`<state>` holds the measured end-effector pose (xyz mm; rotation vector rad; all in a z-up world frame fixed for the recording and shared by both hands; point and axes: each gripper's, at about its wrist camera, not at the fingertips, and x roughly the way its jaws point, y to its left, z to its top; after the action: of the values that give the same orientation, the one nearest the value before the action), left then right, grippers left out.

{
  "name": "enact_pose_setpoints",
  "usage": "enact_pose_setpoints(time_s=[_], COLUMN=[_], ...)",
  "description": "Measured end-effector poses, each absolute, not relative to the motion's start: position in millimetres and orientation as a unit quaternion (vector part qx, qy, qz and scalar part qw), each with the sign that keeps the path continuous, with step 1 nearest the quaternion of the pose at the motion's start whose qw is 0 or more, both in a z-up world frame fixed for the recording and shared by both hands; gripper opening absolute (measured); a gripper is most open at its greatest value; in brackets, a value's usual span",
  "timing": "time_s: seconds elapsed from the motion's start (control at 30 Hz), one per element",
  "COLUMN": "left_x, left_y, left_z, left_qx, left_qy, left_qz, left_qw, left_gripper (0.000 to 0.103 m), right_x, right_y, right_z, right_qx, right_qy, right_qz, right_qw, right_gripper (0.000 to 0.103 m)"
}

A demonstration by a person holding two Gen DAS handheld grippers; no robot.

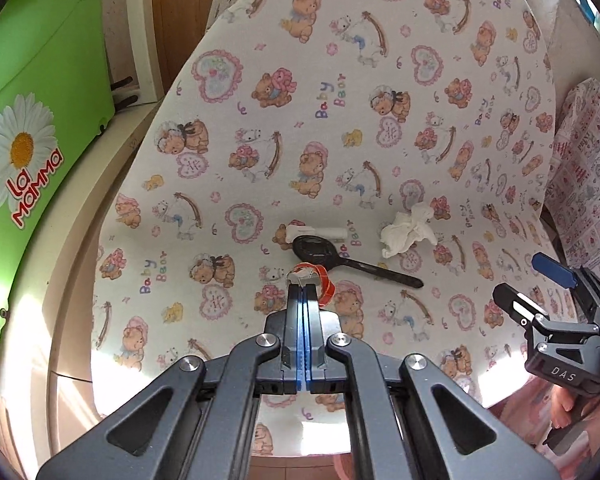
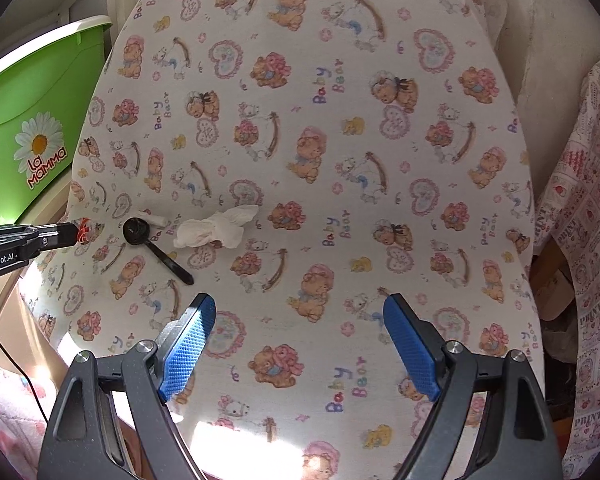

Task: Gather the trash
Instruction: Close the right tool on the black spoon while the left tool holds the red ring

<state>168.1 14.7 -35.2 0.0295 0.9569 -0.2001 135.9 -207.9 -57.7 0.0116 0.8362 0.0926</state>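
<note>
Red-and-white wrapper scrap (image 1: 314, 280) clamped in closed left gripper (image 1: 303, 286) fingers above teddy-print counter (image 1: 260, 120), pickup step apparently in hand; right gripper (image 2: 298, 312) fingers apart, empty; next, likely: carry scrap to green bin (image 1: 40, 80), then crumpled tissue (image 2: 216, 228).

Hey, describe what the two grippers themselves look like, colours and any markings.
Both are dark grey metal linkages with silver pivot bolts and blue textured finger pads. The left gripper carries white "GenRobot.AI" lettering on its side, seen from the right wrist view. The right gripper bears "DAS" on its body, and a thin black cable hangs near the left one.
</note>
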Motion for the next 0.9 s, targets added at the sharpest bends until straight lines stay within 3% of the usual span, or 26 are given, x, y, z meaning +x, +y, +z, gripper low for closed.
enact_pose_setpoints(time_s=[0.2, 0.4, 0.73, 0.9], left_x=[176, 170, 177, 178], left_y=[28, 41, 54, 53], left_z=[-47, -36, -31, -36], left_qx=[0.002, -0.001, -0.02, -0.015], left_qy=[0.499, 0.477, 0.467, 0.471], left_qz=[-0.073, -0.054, -0.037, -0.028], left_qw=[0.864, 0.877, 0.883, 0.882], left_gripper=[0.0, 0.001, 0.001, 0.001], right_x=[157, 172, 178, 179], right_y=[-175, -151, -119, -110], right_z=[-67, -78, -89, -91], right_qx=[0.003, -0.006, -0.055, -0.065], right_qy=[0.416, 0.426, 0.422, 0.414], right_qz=[0.072, 0.096, 0.106, 0.107], right_qw=[0.906, 0.9, 0.899, 0.902], right_gripper=[0.087, 0.087, 0.056, 0.05])
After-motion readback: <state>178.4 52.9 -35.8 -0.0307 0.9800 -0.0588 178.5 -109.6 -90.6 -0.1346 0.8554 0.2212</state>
